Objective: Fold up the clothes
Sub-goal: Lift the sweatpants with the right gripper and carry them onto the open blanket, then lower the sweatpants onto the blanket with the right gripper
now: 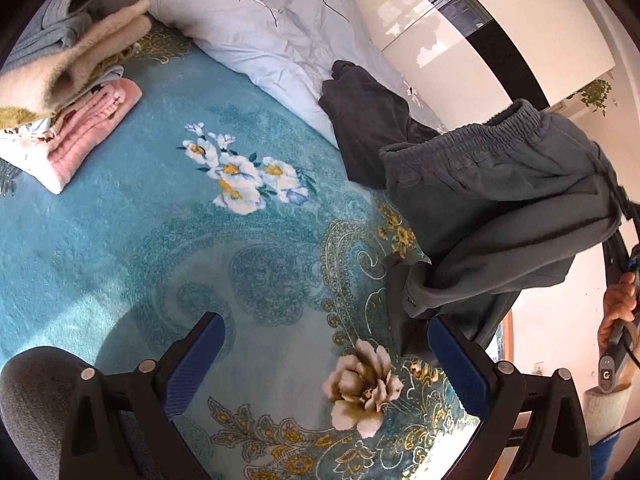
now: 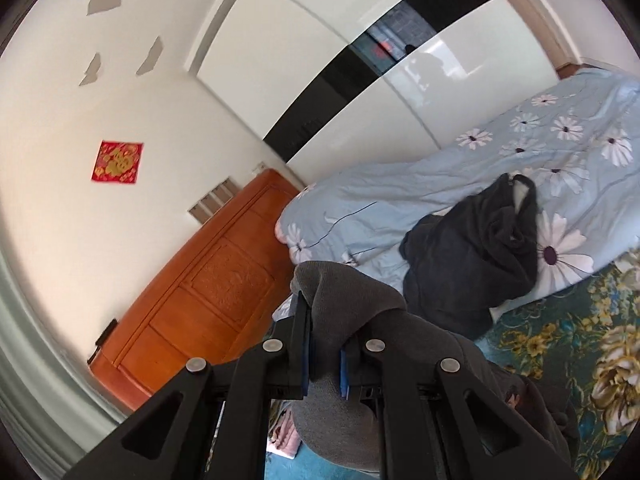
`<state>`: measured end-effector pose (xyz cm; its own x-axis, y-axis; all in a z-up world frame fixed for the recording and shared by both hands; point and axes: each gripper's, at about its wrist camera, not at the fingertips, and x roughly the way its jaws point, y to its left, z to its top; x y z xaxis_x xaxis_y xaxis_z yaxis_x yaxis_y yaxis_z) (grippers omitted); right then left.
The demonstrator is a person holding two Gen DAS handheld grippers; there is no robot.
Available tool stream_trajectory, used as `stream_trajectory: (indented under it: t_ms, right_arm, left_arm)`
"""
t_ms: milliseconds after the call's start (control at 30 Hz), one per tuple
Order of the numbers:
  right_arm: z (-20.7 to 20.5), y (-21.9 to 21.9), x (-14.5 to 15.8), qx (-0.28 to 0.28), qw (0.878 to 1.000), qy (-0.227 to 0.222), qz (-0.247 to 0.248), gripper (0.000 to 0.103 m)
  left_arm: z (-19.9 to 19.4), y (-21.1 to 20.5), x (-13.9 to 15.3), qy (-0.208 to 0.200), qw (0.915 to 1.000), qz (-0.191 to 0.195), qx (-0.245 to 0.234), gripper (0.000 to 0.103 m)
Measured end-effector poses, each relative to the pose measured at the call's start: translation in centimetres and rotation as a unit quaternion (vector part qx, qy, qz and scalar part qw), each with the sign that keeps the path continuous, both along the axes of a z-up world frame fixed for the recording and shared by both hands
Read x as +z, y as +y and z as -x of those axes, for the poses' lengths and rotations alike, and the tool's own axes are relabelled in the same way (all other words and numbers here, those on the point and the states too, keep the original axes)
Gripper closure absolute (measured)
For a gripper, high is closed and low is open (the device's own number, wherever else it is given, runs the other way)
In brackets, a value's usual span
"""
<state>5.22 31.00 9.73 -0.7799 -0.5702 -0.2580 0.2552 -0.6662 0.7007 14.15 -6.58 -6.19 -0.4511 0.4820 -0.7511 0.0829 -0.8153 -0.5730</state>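
Grey pants [image 1: 500,200] hung off bed [image 1: 120,240], R gripper [image 2: 324,356] clamped on fabric; L gripper [image 1: 326,356] apart, empty. Mid-lift; next needs L grip on loose edge.

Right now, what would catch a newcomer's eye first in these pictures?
The grey sweatpants hanging in the air at the right, pinched by the right gripper. Below them spreads the teal floral blanket, with the left gripper open over it. A stack of folded clothes sits at the far left.

Grey trousers [image 1: 500,200], teal floral blanket [image 1: 160,240], pale-blue daisy-print quilt [image 2: 440,184].
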Motion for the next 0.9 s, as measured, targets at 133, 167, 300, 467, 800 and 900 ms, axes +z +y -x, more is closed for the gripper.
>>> stream_trajectory:
  t_ms: [133, 167, 300, 467, 800, 900]
  right_arm:
    - [-5.7, 6.0, -9.5, -0.072, 0.991, -0.113, -0.005, 0.092]
    - [-7.3, 7.5, -12.0, -0.090, 0.985, -0.144, -0.009, 0.092]
    - [-13.6, 13.2, -22.2, -0.154, 0.952, -0.265, -0.022, 0.092]
    - [-19.7, 15.5, -29.3, -0.183, 0.923, -0.337, 0.017, 0.092]
    - [-18.9, 18.7, -29.3, -0.181, 0.928, -0.324, 0.019, 0.070]
    - [-18.0, 20.0, -29.6, -0.190, 0.924, -0.330, 0.023, 0.063]
  left_arm:
    - [0.2, 1.8, -1.6, -0.028, 0.9993, 0.013, -0.019, 0.000]
    - [0.3, 2.5, -2.1, -0.037, 0.9989, 0.020, -0.022, 0.000]
    - [0.9, 5.3, -5.3, -0.094, 0.9947, 0.016, -0.039, 0.000]
    - [0.9, 8.7, -9.4, -0.161, 0.9852, 0.003, -0.061, 0.001]
    - [2.9, 11.1, -11.8, -0.176, 0.9820, 0.029, -0.064, 0.001]
    - [4.0, 12.3, -12.3, -0.170, 0.9815, 0.047, -0.075, 0.001]
